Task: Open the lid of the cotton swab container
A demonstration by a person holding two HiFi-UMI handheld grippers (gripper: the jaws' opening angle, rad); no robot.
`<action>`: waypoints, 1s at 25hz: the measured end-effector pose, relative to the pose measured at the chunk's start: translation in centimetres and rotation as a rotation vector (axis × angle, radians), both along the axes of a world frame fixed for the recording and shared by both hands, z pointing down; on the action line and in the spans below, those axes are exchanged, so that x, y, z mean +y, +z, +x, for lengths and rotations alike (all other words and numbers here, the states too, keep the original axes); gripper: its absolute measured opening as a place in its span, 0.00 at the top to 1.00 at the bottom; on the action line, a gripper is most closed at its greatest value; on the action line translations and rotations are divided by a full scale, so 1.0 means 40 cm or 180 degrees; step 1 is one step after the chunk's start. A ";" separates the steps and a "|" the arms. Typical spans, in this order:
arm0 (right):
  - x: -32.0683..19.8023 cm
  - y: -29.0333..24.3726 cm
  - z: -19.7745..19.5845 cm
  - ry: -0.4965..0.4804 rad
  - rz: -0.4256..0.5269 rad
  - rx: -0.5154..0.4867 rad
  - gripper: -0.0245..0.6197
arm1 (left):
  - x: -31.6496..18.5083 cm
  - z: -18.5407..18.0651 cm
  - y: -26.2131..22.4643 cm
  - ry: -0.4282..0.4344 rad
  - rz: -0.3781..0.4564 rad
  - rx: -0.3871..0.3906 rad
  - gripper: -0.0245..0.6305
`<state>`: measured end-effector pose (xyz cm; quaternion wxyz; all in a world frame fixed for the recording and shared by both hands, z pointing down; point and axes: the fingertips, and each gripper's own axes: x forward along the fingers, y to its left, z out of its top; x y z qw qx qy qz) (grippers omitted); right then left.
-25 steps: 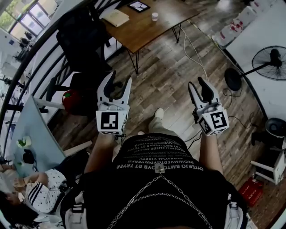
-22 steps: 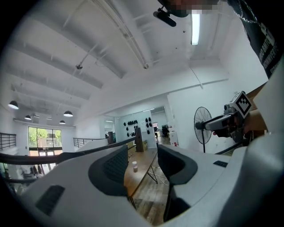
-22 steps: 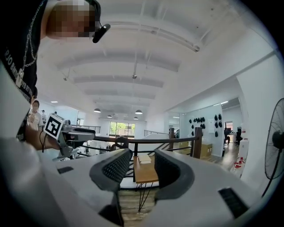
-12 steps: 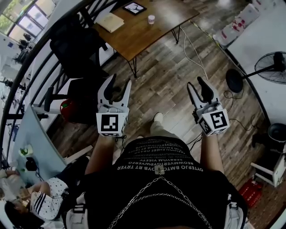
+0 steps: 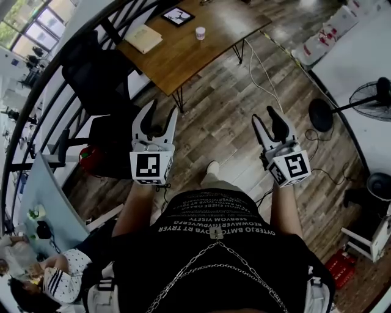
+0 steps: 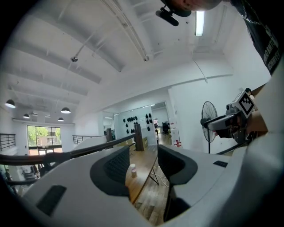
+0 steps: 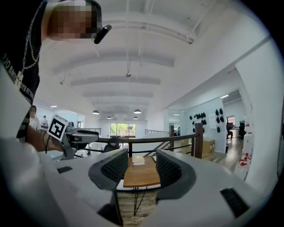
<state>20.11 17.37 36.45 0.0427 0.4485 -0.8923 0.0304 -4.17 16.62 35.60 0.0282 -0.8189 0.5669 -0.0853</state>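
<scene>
The cotton swab container (image 5: 200, 33) is a small pale cylinder with a pink band, standing on the wooden table (image 5: 201, 52) far ahead. It also shows small and distant between the left jaws as the container (image 6: 132, 170). My left gripper (image 5: 162, 114) is held in the air at waist height, open and empty. My right gripper (image 5: 265, 117) is also in the air, well short of the table; its jaws are opening with nothing between them. The table (image 7: 141, 175) fills the gap of the right gripper (image 7: 141, 167).
A tan notebook (image 5: 143, 38) and a dark tablet (image 5: 177, 16) lie on the table. A black office chair (image 5: 98, 70) stands left of it by a curved railing. A floor fan (image 5: 366, 98) and cables are to the right. A seated person (image 5: 55, 275) is at the lower left.
The table and container have slid lower and leftward in the head view, closer to me. Both grippers sit slightly higher in the frame, still held in the air.
</scene>
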 end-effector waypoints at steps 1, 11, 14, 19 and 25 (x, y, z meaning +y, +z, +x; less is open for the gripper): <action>-0.014 -0.001 0.008 -0.0014 0.0003 0.0000 0.67 | -0.017 0.010 -0.006 -0.0001 0.0019 0.0002 0.64; -0.144 -0.015 0.091 -0.0170 0.0052 -0.0079 0.65 | -0.127 0.072 -0.043 -0.0178 0.0082 -0.0004 0.64; -0.165 -0.019 0.094 -0.0227 0.0050 -0.0125 0.65 | -0.134 0.072 -0.054 -0.0232 0.0104 -0.0064 0.64; -0.181 -0.003 0.086 -0.0358 0.0023 -0.0173 0.64 | -0.129 0.054 -0.044 -0.0376 0.0078 -0.0133 0.64; -0.191 0.001 0.058 -0.0443 0.0018 -0.0185 0.63 | -0.115 0.013 -0.011 -0.0480 -0.0044 -0.0134 0.64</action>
